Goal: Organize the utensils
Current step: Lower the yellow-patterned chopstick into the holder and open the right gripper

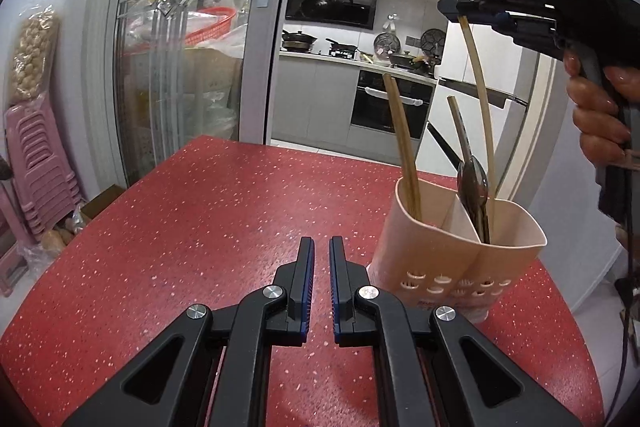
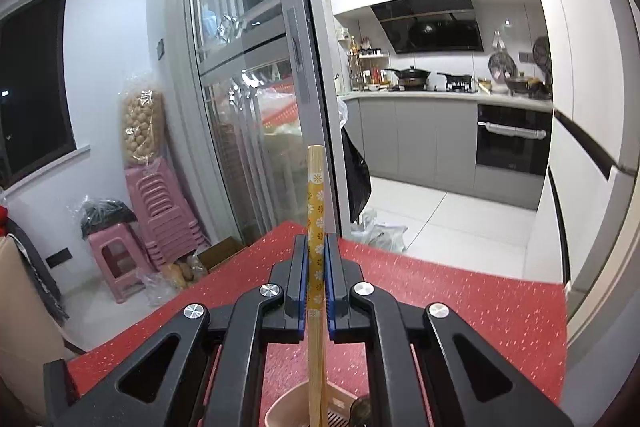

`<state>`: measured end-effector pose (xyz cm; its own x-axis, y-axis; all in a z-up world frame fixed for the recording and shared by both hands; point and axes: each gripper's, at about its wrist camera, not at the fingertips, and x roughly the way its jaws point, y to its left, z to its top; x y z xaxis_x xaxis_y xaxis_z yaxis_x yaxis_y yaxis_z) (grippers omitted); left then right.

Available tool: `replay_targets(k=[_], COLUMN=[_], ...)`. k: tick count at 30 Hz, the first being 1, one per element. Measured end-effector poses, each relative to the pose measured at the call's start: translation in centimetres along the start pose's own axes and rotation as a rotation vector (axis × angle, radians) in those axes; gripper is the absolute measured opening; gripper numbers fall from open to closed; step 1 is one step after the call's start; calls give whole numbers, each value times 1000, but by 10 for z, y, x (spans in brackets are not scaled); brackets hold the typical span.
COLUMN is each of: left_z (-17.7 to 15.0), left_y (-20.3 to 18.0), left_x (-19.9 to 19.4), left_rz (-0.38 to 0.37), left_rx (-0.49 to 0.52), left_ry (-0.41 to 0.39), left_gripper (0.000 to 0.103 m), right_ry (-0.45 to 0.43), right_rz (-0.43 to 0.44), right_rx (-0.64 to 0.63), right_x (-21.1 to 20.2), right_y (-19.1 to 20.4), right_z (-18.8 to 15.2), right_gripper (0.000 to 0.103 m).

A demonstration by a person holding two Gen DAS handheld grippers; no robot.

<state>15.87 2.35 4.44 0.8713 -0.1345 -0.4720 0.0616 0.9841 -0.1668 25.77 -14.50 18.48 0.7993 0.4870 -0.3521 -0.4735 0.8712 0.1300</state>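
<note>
From the left wrist we see our left gripper (image 1: pixel 322 247) closed on nothing, low over the red speckled table (image 1: pixel 180 219). The pink utensil holder (image 1: pixel 460 247) stands just to its right, holding chopsticks and a spoon (image 1: pixel 474 183). Our right gripper (image 1: pixel 460 7) pinches one chopstick (image 1: pixel 476 75) above it. The right wrist view shows that chopstick's yellow flowered end (image 2: pixel 316 211) clamped, the holder's rim (image 2: pixel 280 413) beneath, and the kitchen's oven (image 2: pixel 512 143) beyond.

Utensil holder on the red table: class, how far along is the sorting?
Done: the utensil holder already holds a chopstick and a spoon. In hand: the right hand-held gripper clamps a patterned chopstick above it. Left: lowering it in; the left hand-held gripper is empty.
</note>
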Motion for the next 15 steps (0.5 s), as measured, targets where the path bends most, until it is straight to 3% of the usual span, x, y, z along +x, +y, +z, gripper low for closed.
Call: replay_targets(k=[8, 15], left_z=[-11, -24], left_y=[8, 11], left_x=[-3, 4], left_rz=[24, 40], left_rx=[-12, -9], left_ry=[46, 140], left_gripper=[33, 33], right_ry=[14, 135], right_rz=[-35, -23], right_rx=[-50, -32], right_x=[25, 42], right_y=[10, 7], right_z=[-16, -54], right_gripper=[8, 8])
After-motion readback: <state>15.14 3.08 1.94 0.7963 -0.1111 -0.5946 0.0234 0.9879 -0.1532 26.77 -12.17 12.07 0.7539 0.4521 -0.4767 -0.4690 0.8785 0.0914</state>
